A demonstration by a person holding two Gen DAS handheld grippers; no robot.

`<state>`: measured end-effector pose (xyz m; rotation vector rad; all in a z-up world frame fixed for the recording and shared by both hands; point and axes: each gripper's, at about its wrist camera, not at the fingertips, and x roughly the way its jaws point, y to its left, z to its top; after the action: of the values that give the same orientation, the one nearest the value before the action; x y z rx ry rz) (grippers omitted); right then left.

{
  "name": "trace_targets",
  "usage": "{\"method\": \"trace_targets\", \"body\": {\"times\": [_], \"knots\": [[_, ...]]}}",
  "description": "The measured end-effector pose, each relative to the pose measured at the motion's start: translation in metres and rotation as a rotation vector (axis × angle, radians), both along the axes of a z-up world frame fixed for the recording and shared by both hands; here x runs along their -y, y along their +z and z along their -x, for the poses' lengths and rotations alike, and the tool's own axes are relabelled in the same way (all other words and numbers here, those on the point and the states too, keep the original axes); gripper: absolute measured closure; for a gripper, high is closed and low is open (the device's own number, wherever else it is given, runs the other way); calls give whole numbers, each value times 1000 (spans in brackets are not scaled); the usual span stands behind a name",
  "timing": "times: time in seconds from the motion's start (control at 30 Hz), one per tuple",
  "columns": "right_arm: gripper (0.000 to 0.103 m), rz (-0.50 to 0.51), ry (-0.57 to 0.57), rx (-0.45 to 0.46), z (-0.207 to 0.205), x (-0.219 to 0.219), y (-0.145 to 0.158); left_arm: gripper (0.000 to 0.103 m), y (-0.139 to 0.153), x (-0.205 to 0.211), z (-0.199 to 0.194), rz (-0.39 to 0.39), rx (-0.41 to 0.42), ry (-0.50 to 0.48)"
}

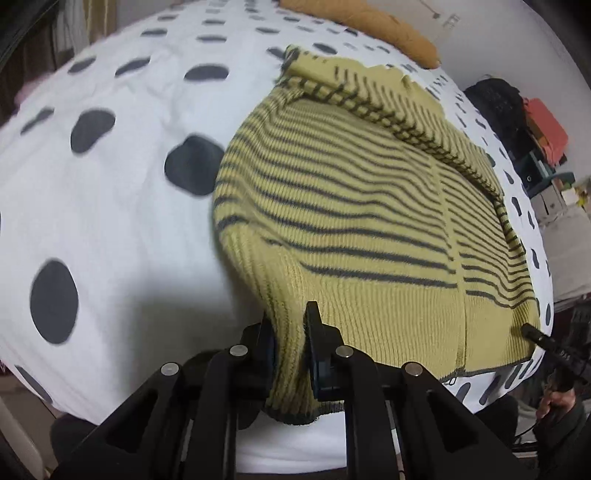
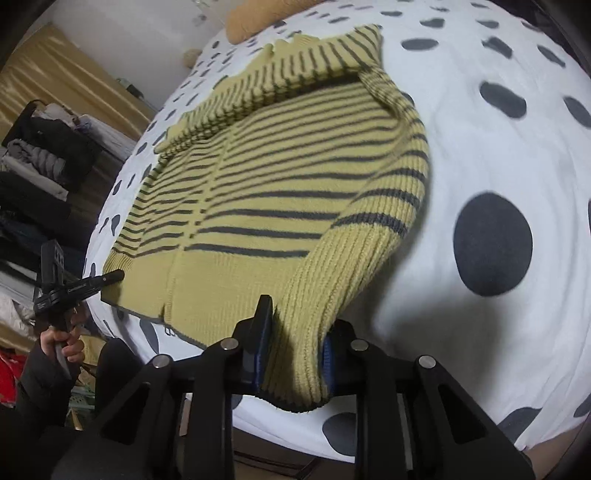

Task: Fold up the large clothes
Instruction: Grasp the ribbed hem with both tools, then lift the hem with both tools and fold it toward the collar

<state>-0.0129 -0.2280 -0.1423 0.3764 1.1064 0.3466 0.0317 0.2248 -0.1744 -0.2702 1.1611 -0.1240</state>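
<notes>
A yellow-green knit sweater with dark stripes (image 1: 354, 206) lies on a white bed cover with dark spots (image 1: 110, 206); its sleeves are folded across the far end. My left gripper (image 1: 290, 332) is shut on the sweater's near left hem corner, lifting it. My right gripper (image 2: 299, 328) is shut on the near right hem corner of the sweater (image 2: 280, 192), also lifted off the bed cover (image 2: 480, 155). The right gripper's tip shows at the far right in the left wrist view (image 1: 532, 334), and the left gripper's tip shows in the right wrist view (image 2: 110, 276).
An orange-brown pillow (image 1: 388, 29) lies at the head of the bed. Clutter and boxes (image 1: 543, 147) stand beside the bed. A rack of clothes (image 2: 40, 162) and a gold curtain (image 2: 62, 85) are on the other side.
</notes>
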Motion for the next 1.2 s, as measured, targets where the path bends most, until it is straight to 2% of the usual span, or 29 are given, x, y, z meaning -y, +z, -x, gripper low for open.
{"method": "trace_targets", "body": {"times": [0.13, 0.17, 0.27, 0.33, 0.37, 0.47, 0.57, 0.6, 0.63, 0.67, 0.7, 0.8, 0.87, 0.97, 1.07, 1.13, 1.2], "knots": [[78, 23, 28, 79, -11, -9, 15, 90, 26, 5, -20, -34, 82, -31], [78, 39, 36, 98, -18, -13, 20, 96, 36, 7, -32, -57, 113, -31], [78, 65, 32, 162, -44, -10, 38, 96, 56, 6, -70, -54, 159, -26], [79, 76, 21, 195, -70, -9, 49, 97, 64, 7, -100, -86, 191, -24], [79, 83, 14, 215, -83, -9, 54, 103, 67, 9, -114, -102, 198, -25], [79, 72, 13, 171, -115, -5, 59, 103, 70, 8, -145, -112, 170, -48], [77, 16, -17, 90, -109, 9, 55, 101, 59, -4, -138, -122, 105, -24], [69, 8, -46, 54, -98, 16, 50, 98, 53, -10, -129, -99, 82, -7], [53, 0, -66, 33, -85, 20, 45, 79, 45, -17, -117, -70, 55, 15], [47, -7, -91, 6, -70, 25, 39, 65, 33, -27, -98, -40, 19, 49], [42, -8, -125, -24, -51, 30, 32, 45, 26, -34, -81, -27, -1, 74], [40, -62, -179, -103, -5, 36, 13, 43, 11, -40, -27, -2, -29, 89], [40, -52, -229, -157, 21, 35, 2, 43, 6, -37, -1, 43, -53, 88], [37, -98, -245, -166, 34, 35, -8, 41, 4, -20, 14, 78, -50, 61], [37, -62, -254, -155, 26, 31, -10, 41, 13, 16, 2, 5, -17, -5], [37, -77, -266, -150, 19, 30, -10, 31, 24, 45, -10, -58, 24, -44], [37, -78, -272, -143, 16, 26, -8, 22, 27, 74, -24, -173, 42, -73]]}}
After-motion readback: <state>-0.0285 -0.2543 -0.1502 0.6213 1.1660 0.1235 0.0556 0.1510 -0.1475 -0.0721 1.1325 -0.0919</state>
